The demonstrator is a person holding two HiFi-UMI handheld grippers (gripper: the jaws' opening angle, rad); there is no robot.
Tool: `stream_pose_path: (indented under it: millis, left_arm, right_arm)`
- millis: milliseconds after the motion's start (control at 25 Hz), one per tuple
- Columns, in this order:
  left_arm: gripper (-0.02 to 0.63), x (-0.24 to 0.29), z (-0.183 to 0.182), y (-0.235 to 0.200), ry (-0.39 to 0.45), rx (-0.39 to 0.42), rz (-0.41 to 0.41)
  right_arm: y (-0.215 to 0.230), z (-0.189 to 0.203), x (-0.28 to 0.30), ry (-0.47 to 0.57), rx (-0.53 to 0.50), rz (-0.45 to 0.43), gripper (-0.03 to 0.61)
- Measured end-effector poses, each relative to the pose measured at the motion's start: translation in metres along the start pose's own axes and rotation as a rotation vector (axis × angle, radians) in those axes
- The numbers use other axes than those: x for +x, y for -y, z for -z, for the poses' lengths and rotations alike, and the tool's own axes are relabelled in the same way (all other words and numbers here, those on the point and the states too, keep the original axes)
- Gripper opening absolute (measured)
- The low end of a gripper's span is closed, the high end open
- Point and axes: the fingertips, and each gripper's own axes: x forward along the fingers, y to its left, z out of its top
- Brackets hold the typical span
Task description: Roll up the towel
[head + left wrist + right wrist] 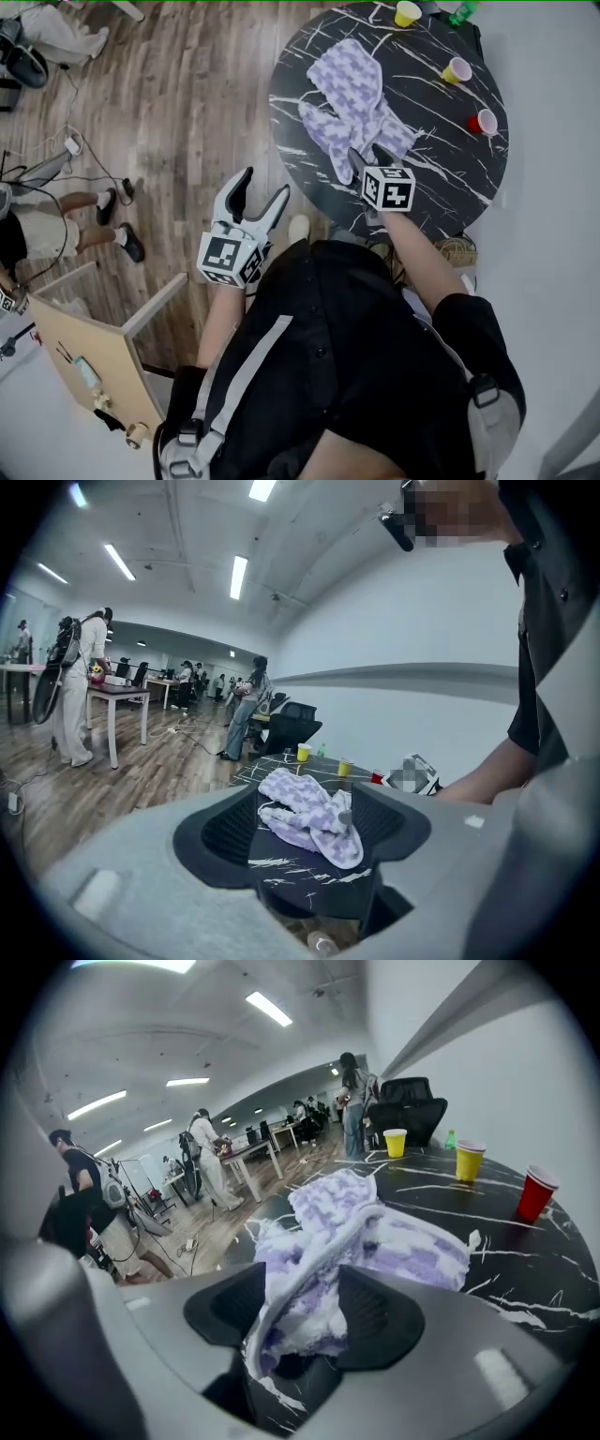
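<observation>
**Right tool at the towel's near end, left tool still off to the side**

The left tool hangs out beyond the rim of the round black white-veined tabletop, over the wooden floor, its jaws spread wide with nothing between them. From it, the purple-and-white checked terry towel lies ahead and to the right. In the left gripper view the towel shows framed between the open jaws but well apart from them, on the tabletop.

The towel sits crumpled on the tabletop, not yet rolled. Its long axis runs straight away from the right tool, from a narrow near end to a broader, rumpled far end.

The right tool is plainly the nearer of the two. In the right gripper view its jaws stand fairly wide and straddle that near end, with a bunched ridge of towel between the pads. The cloth lies against them, but I judge that they are not yet clamped on it.

Since the roll would travel along the long axis, it would start here and run away from the right tool. The left tool would first have to come in over the rim.

Beyond and to the right of the right tool stand two yellow paper cups and a red cup, clear of the towel.
</observation>
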Motion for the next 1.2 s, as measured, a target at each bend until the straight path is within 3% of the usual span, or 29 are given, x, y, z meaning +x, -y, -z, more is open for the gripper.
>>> stream_pose_path:
  millis: [40,120,320,600,840,1200]
  left_arm:
    - [0.321,0.0,0.003,0.0,-0.005,-0.002,-0.002]
    - [0.321,0.0,0.007,-0.001,-0.015,-0.006,0.001]
    - [0.319,0.008,0.013,0.006,-0.032,-0.003,0.047]
    - [0.313,0.04,0.025,0.036,-0.077,0.031,0.181]
    - [0.313,0.067,0.058,0.066,-0.177,0.081,0.312]
    - [0.313,0.086,0.097,0.103,-0.286,0.1,0.424]
  right_arm:
    - [0.0,0.006,0.003,-0.026,-0.005,0.004,0.227]
    - [0.001,0.015,0.001,-0.049,-0.011,0.016,0.125]
    - [0.006,0.018,-0.03,-0.003,0.011,0.031,0.052]
    - [0.037,0.03,-0.091,0.062,0.097,0.08,0.04]
    - [0.071,0.055,-0.137,0.105,0.181,0.185,0.04]
    - [0.122,0.101,-0.19,0.097,0.278,0.332,0.04]
